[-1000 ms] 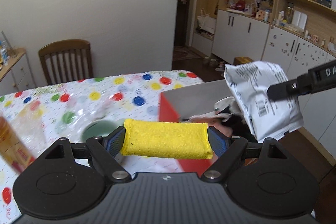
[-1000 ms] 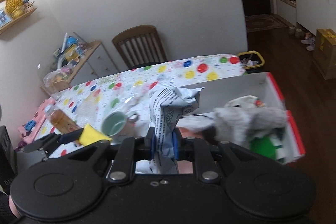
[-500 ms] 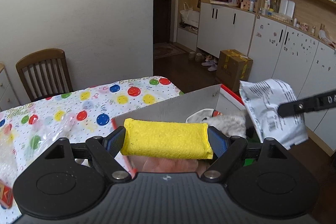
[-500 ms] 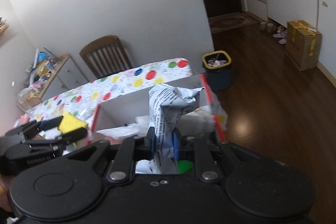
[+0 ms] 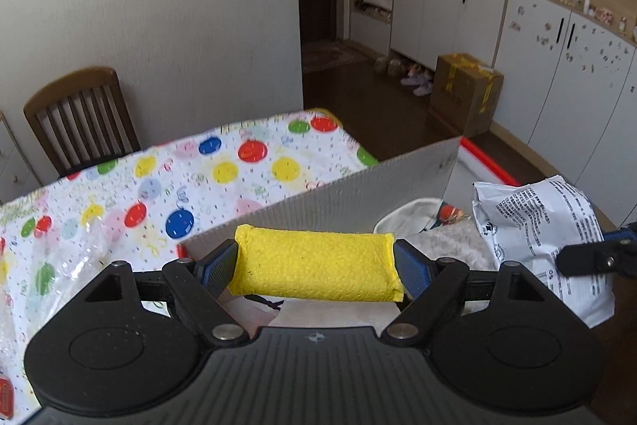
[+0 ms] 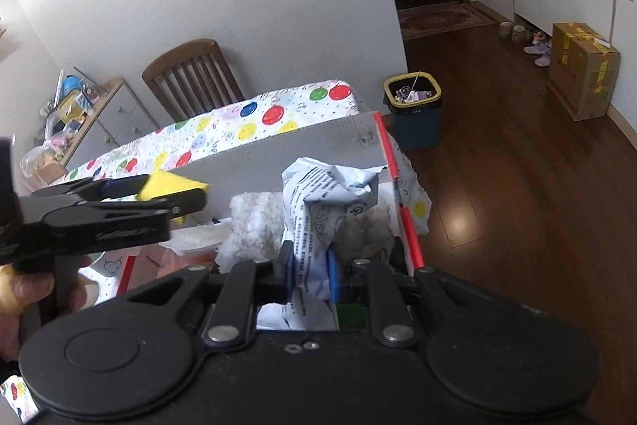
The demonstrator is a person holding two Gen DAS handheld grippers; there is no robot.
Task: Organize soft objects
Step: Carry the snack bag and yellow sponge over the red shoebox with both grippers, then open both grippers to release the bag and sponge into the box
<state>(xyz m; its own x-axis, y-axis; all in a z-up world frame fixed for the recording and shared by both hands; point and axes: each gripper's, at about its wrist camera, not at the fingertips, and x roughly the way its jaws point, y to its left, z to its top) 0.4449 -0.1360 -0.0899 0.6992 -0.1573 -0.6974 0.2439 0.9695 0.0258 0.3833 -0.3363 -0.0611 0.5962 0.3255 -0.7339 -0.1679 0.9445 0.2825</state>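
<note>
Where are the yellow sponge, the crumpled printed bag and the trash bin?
yellow sponge [image 5: 316, 265], left wrist view, middle of its front face.
crumpled printed bag [image 6: 322, 202], right wrist view, printed side above the pads.
trash bin [image 6: 416, 124], right wrist view, front wall.

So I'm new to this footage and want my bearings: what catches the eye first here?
The bright yellow sponge, clamped end to end in the left hand-held gripper, sits above the red-edged box. To its right, the right hand-held gripper pinches a crumpled white printed bag over the same box. Behind lies the polka-dot tablecloth.
</note>
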